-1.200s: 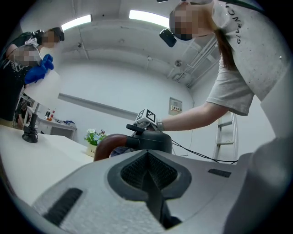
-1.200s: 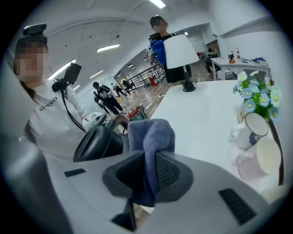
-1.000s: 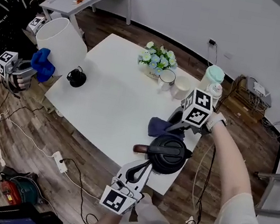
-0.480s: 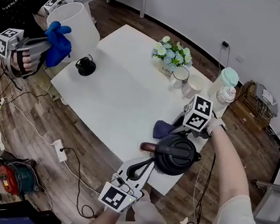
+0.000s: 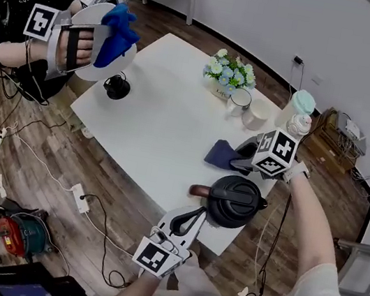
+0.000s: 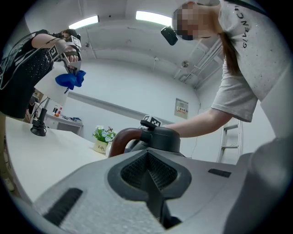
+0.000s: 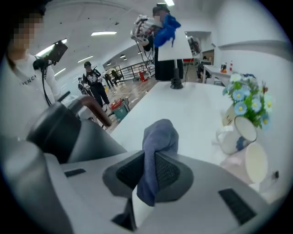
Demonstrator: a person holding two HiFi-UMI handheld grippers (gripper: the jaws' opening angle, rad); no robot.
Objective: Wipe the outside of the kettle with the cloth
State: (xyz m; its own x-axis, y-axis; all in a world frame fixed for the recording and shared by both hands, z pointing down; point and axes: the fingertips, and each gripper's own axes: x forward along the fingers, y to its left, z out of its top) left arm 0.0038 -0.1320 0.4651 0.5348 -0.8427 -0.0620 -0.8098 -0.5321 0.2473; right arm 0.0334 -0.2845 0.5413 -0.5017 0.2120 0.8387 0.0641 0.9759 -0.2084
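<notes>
**Right gripper view: cloth clamped, kettle close to the edge**

We see the right tongs (image 7: 147, 172) closed on a dark blue cloth (image 7: 155, 139), with a fold of it bunched up between the pads. The left tongs (image 6: 149, 176) are shut with nothing between them, pointing at the black kettle with the brown handle (image 6: 155, 137) just ahead. In the head view, the kettle (image 5: 234, 200) stands at the near edge of the white tabletop (image 5: 154, 124), close to its corner. The cloth lies just beyond the kettle and apart from its wall.

We judge the wipe about to start. Done well, the cloth goes flat against the kettle's side and sweeps round it, while the left tongs brace the handle so the kettle cannot slide off the edge. Open tabletop lies to the left. Two white mugs (image 5: 247, 109) and a pot of flowers (image 5: 226, 76) stand farther back, well apart.
</notes>
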